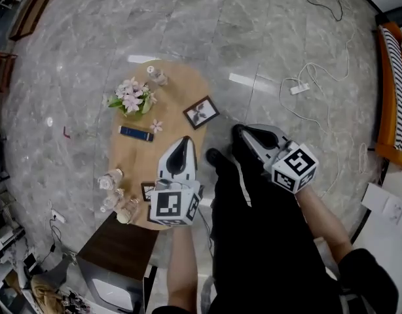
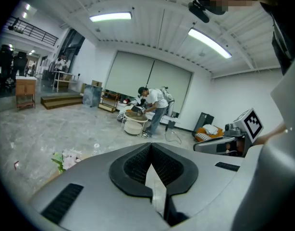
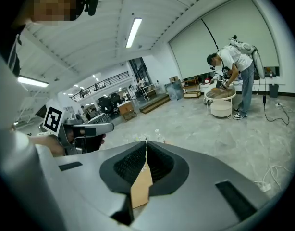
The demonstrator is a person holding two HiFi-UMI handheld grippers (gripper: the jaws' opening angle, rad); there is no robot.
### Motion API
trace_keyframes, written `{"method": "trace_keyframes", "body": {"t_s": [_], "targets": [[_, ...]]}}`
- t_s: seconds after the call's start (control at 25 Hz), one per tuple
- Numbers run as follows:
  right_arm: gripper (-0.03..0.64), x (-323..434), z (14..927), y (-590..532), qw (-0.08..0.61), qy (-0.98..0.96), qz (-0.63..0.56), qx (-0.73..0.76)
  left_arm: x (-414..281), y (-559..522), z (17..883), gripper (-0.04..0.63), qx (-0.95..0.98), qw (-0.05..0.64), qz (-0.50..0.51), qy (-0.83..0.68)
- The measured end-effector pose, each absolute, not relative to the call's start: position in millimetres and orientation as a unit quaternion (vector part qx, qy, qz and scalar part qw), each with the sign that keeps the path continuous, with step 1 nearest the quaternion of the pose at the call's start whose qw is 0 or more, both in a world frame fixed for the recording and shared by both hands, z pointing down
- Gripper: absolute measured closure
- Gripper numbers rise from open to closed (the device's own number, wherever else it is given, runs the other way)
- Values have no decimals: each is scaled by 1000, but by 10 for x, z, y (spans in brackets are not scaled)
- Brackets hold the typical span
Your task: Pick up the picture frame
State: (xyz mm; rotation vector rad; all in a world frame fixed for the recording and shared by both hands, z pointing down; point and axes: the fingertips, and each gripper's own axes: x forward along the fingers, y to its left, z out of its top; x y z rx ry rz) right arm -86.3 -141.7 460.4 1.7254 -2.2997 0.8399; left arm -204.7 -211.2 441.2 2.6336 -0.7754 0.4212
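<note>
A black picture frame (image 1: 201, 112) with a flower print lies flat near the right edge of the oval wooden table (image 1: 181, 84). My left gripper (image 1: 185, 140) hovers over the table's near part, below and left of the frame, its jaws meeting at the tips (image 2: 150, 145) with nothing between them. My right gripper (image 1: 239, 131) hangs over the floor just right of the table, below the frame, shut and empty (image 3: 146, 141). A second small dark frame (image 1: 146, 190) peeks out beside the left gripper's marker cube.
On the table stand a vase of pink flowers (image 1: 132, 98), a clear bottle (image 1: 156, 74), a dark blue flat bar (image 1: 136, 133) and several plastic bottles (image 1: 114, 191). A brown cabinet (image 1: 119, 247) adjoins the near end. Cables (image 1: 306, 84) lie on the floor; an orange sofa (image 1: 391, 90) stands at the right.
</note>
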Motion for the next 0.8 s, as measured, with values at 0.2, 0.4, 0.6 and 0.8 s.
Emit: {"method": "trace_keyframes", "body": {"t_s": [0.2,0.4,0.6,0.8], "targets": [[603,-845,5176,-1532,66,-759,318,564,-1992,-2259,4723,583,927,187,166,-280],[603,-747,5697,-1647,71,-759,336,553,-1838,-2351,5101,583,922,194,175,-285],[601,-699,6209,-1785,75,-762,356,536,-1694,-2412,5451,583,916,200,188,-292],[566,-662,6767,-1900,72,-761,386,516,-1577,-2459,5732,583,908,209,190,-308]]}}
